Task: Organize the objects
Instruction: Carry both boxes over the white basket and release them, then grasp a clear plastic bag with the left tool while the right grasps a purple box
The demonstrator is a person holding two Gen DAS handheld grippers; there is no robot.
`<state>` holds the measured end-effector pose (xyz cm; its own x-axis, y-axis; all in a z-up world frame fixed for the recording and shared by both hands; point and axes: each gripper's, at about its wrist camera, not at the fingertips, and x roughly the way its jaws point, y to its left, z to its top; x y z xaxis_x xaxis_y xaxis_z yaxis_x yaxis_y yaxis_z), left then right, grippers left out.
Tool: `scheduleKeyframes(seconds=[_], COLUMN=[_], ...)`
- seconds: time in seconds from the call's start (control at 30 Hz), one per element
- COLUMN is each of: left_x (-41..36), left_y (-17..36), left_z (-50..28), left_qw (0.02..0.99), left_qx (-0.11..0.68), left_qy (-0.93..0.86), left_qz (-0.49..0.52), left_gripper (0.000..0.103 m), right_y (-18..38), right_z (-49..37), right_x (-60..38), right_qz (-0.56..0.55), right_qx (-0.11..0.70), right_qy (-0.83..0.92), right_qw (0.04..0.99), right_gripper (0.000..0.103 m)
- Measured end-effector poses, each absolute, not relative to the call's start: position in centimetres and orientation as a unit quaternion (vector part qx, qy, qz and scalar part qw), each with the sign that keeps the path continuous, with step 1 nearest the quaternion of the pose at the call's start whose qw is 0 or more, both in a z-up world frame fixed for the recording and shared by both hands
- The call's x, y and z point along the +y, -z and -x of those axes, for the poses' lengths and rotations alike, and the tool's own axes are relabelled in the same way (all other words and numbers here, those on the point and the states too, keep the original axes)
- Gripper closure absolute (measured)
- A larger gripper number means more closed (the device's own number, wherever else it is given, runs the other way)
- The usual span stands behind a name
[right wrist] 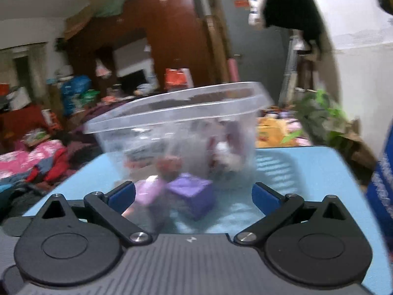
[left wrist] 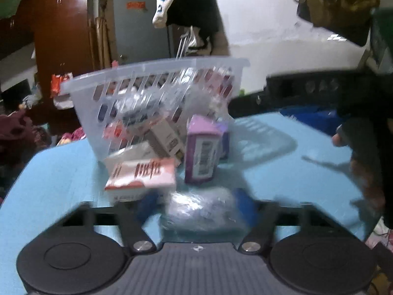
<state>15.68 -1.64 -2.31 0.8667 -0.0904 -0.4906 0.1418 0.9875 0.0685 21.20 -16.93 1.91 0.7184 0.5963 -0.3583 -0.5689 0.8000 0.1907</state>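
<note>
One slotted clear basket [left wrist: 157, 86] stood on the light blue tabletop [left wrist: 282, 172], toward its far edge, and it held several blurred packets whose number could not be told. In front of the basket, on the bare top, the left wrist view showed three loose things: one pink-and-white box [left wrist: 142, 174] lying flat, one purple box [left wrist: 201, 150] standing on end just beside it, and one crinkled clear-wrapped packet [left wrist: 201, 209] nearest the camera. From the right wrist view the same basket [right wrist: 181, 123] rose beyond two purple boxes, a paler one [right wrist: 149, 191] and a darker one [right wrist: 191, 194], touching or nearly so; motion blur hid any finer detail. The tabletop [right wrist: 307, 172] was otherwise plain blue, and the basket's slots threw a striped shadow toward its right edge. Around it lay a crowded room: a dark red wooden wardrobe [left wrist: 61, 36], a grey door [left wrist: 140, 29], clothes [left wrist: 189, 2] hanging above, and piles of bright fabric [right wrist: 32, 159] lower down. The left gripper [left wrist: 196, 205] pointed downward at the near edge of the tabletop, its blue-padded fingers partly spread on either side of the wrapped packet; whether they pressed on it could not be told through the blur. The right gripper [right wrist: 194, 194] also tilted down, its jaws spread as wide as they go, with the two purple boxes lying between the fingers and untouched by them. A person's dark-gloved hand [left wrist: 356, 142] showed at the right edge of the left wrist view.
</note>
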Motion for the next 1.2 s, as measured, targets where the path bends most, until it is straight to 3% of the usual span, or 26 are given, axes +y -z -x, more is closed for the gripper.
scheduleKeyframes(seconds=[0.1,0.17,0.5,1.2], left_x=[0.4,1.6,5.2,5.1], left_y=[2.4,2.6,2.6,3.2], left_z=[-14.3,-13.0,-11.3,-9.8], left_qw=[0.969,0.972,0.980,0.988], left_qx=[0.238,0.224,0.189,0.116], left_qy=[0.070,0.065,0.061,0.092], left_qz=[-0.019,-0.009,0.032,0.046], left_gripper=[0.042,0.042,0.042,0.042], right_y=[-1.5,-1.2,-0.1,0.3], right_z=[-19.5,-19.0,-19.6,-16.2], right_x=[-16.2,-15.1,-12.8,-17.6], right_qz=[-0.013,0.011,0.051,-0.020], right_qx=[0.170,0.171,0.225,0.135], right_qy=[-0.352,-0.351,-0.340,-0.319], right_qw=[0.920,0.921,0.912,0.938], right_gripper=[0.001,0.008,0.054,0.058])
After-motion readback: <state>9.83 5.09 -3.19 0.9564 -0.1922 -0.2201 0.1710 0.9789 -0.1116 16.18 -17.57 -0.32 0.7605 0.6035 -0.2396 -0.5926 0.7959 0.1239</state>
